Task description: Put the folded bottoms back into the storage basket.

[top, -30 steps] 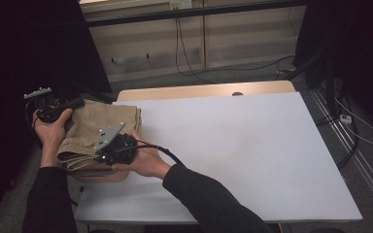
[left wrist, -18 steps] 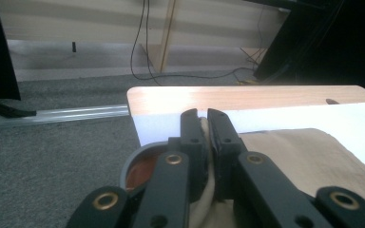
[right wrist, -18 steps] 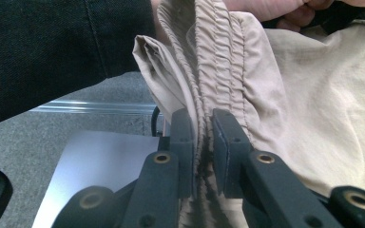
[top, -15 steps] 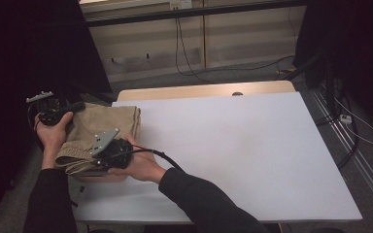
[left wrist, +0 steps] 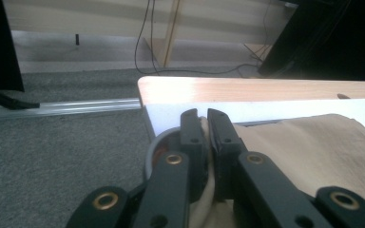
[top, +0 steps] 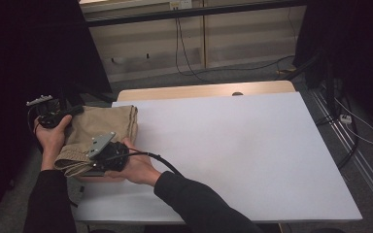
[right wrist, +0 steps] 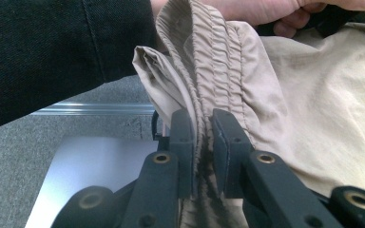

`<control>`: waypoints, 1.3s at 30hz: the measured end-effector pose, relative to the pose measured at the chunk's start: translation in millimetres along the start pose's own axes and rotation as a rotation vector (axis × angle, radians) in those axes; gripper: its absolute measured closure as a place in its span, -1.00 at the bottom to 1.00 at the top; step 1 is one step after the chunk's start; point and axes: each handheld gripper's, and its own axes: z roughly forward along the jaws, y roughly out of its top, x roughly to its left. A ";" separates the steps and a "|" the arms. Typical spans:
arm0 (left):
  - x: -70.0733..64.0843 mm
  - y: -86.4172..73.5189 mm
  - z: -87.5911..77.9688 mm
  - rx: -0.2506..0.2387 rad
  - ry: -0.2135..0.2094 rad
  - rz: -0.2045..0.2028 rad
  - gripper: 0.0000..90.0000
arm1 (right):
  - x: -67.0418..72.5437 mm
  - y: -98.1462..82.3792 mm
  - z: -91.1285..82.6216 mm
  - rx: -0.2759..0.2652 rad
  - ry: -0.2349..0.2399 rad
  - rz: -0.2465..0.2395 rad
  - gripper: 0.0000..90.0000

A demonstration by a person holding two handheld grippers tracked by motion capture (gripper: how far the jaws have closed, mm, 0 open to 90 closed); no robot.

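Both tongs, left (left wrist: 208, 124) and right (right wrist: 202, 128), are clamped on the beige trousers (top: 97, 133) at the desk's (top: 233, 145) near-left corner, with laying them out flat still ahead.

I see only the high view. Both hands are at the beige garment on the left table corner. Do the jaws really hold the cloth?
Observer: Yes for the right gripper: its jaws are shut on the gathered elastic waistband of the beige garment.
Operator: And the left one?
Observer: The left gripper is also shut on the garment, with a thin fold of cloth pinched between its jaws near the table's edge.
Operator: Is anything under the cloth at the left gripper?
Observer: A grey curved rim shows just below the jaws; what it belongs to I cannot tell.
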 end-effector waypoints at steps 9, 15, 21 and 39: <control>9.0 -6.7 3.0 0.024 0.019 -0.007 0.93 | -0.5 -1.8 10.0 0.005 0.002 0.011 0.77; 12.5 -8.4 7.6 0.036 0.009 -0.005 0.93 | -1.0 -3.0 13.1 0.009 -0.001 0.017 0.77; 13.3 -8.4 10.7 0.054 0.007 0.002 0.93 | -1.4 -5.3 17.0 0.025 -0.003 0.022 0.77; 12.5 -8.5 19.1 0.077 0.005 0.014 0.92 | -4.0 -13.2 29.5 0.053 0.018 0.061 0.75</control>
